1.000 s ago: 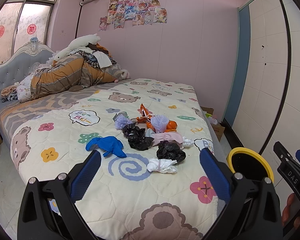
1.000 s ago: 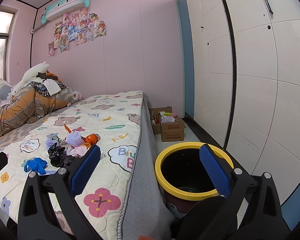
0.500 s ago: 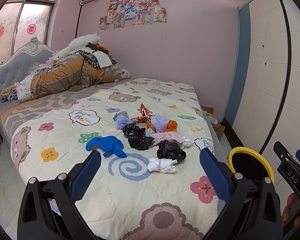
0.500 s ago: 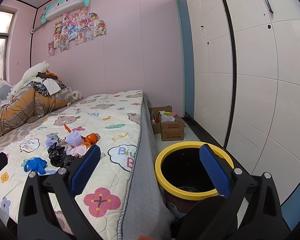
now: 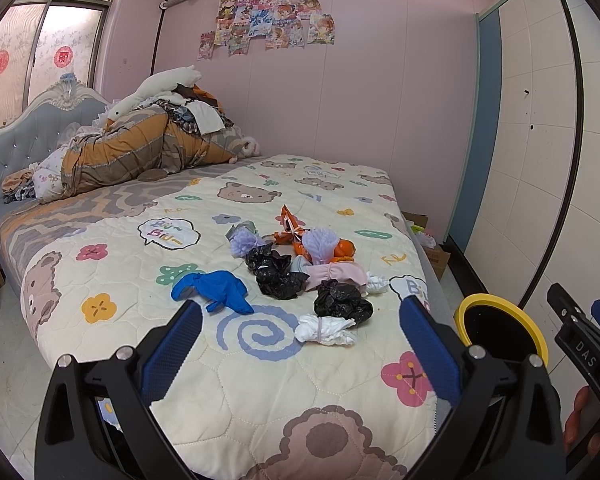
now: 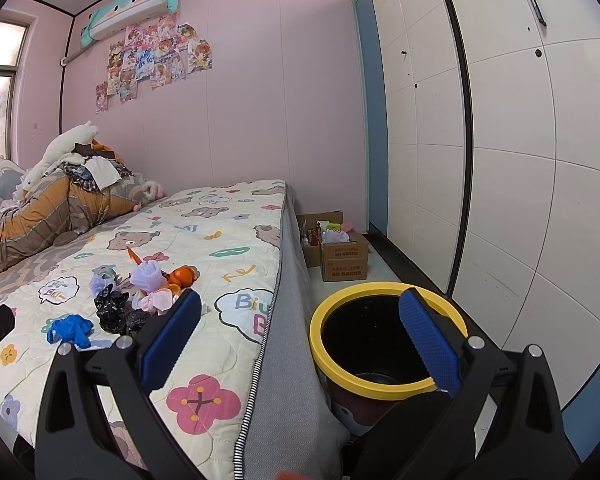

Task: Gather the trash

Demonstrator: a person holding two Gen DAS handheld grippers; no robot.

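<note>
A heap of trash lies on the bed quilt (image 5: 148, 280): a white knotted bag (image 5: 326, 330), two black bags (image 5: 342, 302) (image 5: 276, 272), a blue bag (image 5: 216, 290), a pink one (image 5: 334, 274), lilac wads (image 5: 320, 242) and orange wrappers (image 5: 290, 228). My left gripper (image 5: 300, 344) hovers open above the quilt, just short of the white bag. My right gripper (image 6: 300, 336) hangs open over the gap between the bed edge and the yellow-rimmed black bin (image 6: 380, 340). The bin (image 5: 500, 328) also shows in the left wrist view, with the right gripper's body beside it.
Piled bedding and a plush toy (image 5: 140, 148) fill the head of the bed. Cardboard boxes (image 6: 342, 256) stand on the floor past the bin. White wardrobe doors (image 6: 500, 160) line the right side. A narrow floor strip runs between bed and wardrobe.
</note>
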